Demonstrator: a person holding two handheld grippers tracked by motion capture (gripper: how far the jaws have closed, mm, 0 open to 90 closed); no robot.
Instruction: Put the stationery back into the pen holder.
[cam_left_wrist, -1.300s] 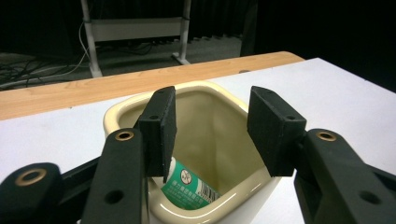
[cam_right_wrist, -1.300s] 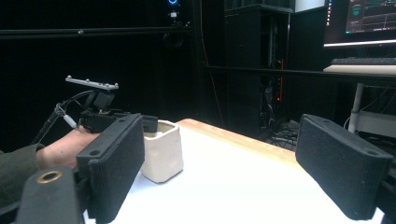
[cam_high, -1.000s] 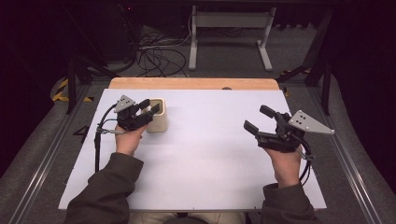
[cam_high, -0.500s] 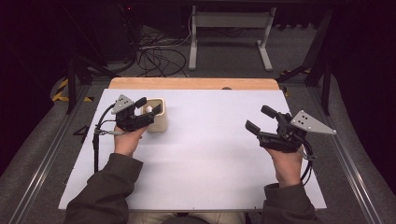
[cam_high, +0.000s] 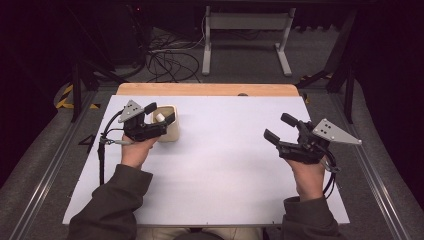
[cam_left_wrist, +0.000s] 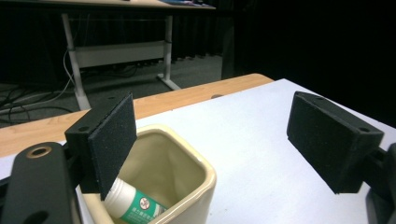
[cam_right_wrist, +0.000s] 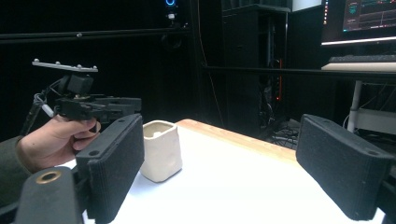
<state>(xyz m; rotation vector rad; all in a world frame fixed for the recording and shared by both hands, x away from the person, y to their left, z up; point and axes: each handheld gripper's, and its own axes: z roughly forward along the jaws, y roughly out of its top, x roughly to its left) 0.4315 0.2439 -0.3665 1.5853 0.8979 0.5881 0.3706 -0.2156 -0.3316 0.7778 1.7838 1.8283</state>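
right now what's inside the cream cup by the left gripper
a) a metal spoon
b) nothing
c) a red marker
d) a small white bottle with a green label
d: the left gripper view looks down into the cream cup, where a small white bottle with a green label lies against the inner wall, just below one jaw of the open left gripper.

Light falls from overhead onto the white table (cam_high: 225, 165), bright and even, shadows faint. Everything around it sinks into near black. The close black pads (cam_right_wrist: 116, 163) look soft and slightly blurred; a monitor (cam_right_wrist: 359, 21) glows.
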